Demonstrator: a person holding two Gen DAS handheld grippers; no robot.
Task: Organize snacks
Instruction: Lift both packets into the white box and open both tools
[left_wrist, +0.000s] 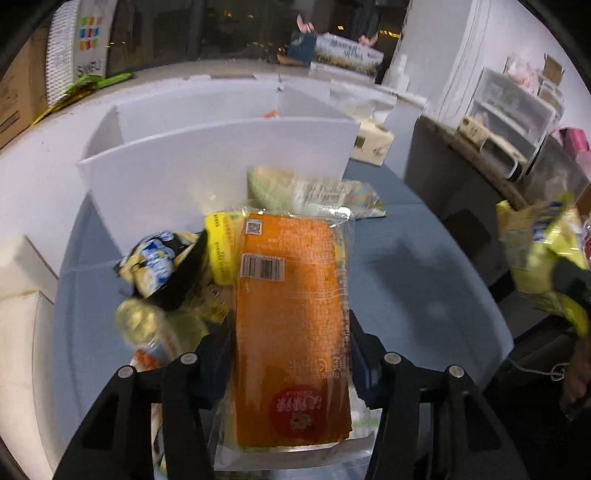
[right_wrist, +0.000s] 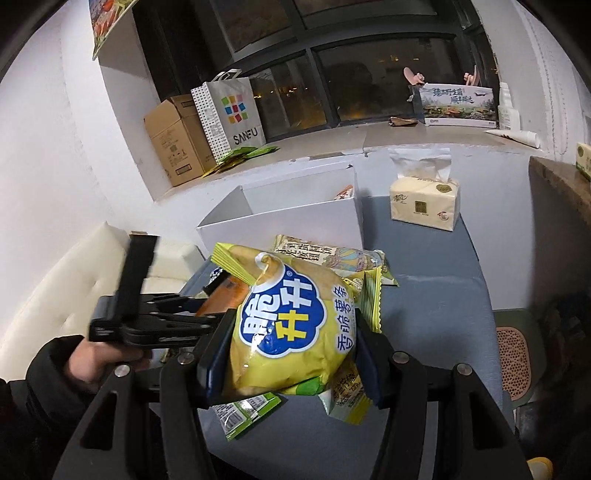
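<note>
Gripping a puffy yellow chip bag (right_wrist: 291, 325) in the right gripper (right_wrist: 295, 354), left gripper (left_wrist: 291, 354) clamped on a flat orange packet (left_wrist: 291, 314)

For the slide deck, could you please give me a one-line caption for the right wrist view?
Right gripper holds a yellow chip bag above the snack pile, white box behind.
</note>
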